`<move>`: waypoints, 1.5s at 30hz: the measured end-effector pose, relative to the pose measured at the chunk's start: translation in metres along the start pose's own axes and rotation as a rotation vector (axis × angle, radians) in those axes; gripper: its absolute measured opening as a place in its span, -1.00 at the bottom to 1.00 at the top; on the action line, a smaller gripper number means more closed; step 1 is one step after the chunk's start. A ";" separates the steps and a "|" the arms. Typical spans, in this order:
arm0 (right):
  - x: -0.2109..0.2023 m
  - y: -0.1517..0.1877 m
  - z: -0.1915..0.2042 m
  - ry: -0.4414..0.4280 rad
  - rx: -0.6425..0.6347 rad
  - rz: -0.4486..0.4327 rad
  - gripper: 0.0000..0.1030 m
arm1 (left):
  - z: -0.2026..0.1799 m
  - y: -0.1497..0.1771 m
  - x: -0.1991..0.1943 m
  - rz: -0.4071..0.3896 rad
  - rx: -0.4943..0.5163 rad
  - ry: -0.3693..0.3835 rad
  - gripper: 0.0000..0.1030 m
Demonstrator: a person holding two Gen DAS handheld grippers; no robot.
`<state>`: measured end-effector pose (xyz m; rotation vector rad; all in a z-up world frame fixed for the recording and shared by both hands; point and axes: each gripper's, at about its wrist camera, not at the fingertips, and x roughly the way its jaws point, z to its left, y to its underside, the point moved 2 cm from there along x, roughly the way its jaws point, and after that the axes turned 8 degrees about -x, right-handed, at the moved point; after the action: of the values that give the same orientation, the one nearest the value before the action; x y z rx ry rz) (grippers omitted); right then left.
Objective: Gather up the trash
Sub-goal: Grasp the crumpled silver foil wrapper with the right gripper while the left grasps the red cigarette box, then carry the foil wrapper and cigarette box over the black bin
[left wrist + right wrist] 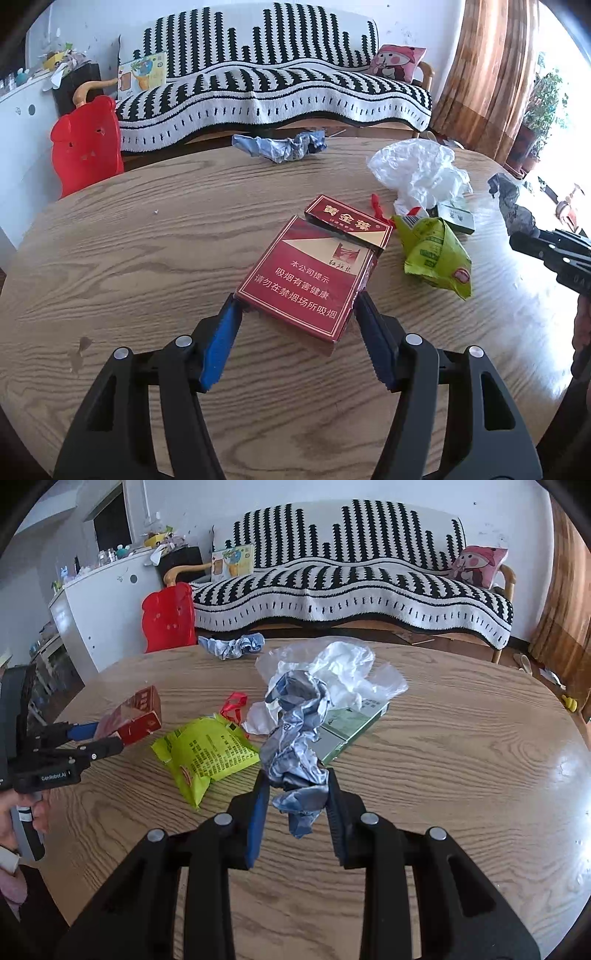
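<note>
On the round wooden tabletop the trash lay mostly around the middle. A crumpled white plastic bag sat toward the far side, partly covering a pale green flat box. Just left of these lay a lime-green snack wrapper printed with small dark writing too fine to read, and a scrap of red ribbon beyond it. Another wad of blue-grey crumpled paper rested at the far edge of the tabletop. Behind the table stood a red plastic chair and a sofa under a black-and-white striped throw, with a pink cartoon cushion at its right end.

The red cigarette pack carried a health warning in Chinese, "吸烟有害健康", and its flipped-open lid read "黄金叶". The left tool's body bore "GenRobot.AI".

The left gripper clamped the cigarette pack by its near end at a middling spread, blue pads pressing both sides, the pack raised off the tabletop near its centre. The right gripper was pinched narrowly on a crumpled blue-grey wrapper, held above the wood in front of the plastic bag.
</note>
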<state>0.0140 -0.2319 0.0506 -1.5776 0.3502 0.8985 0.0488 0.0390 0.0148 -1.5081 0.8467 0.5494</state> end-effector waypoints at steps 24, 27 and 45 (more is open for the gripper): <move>-0.014 0.005 0.003 -0.002 0.019 0.003 -0.41 | -0.014 -0.001 -0.031 -0.053 -0.001 0.041 0.20; -0.048 0.004 -0.005 -0.018 0.080 -0.081 -0.41 | -0.030 0.000 -0.047 -0.089 -0.002 0.088 0.20; -0.320 0.263 -0.188 0.250 0.488 -0.172 -0.41 | -0.409 0.088 -0.108 0.140 0.444 0.566 0.20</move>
<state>-0.3072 -0.5522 0.0883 -1.2410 0.5558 0.4379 -0.1433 -0.3397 0.0946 -1.2029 1.4147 0.0091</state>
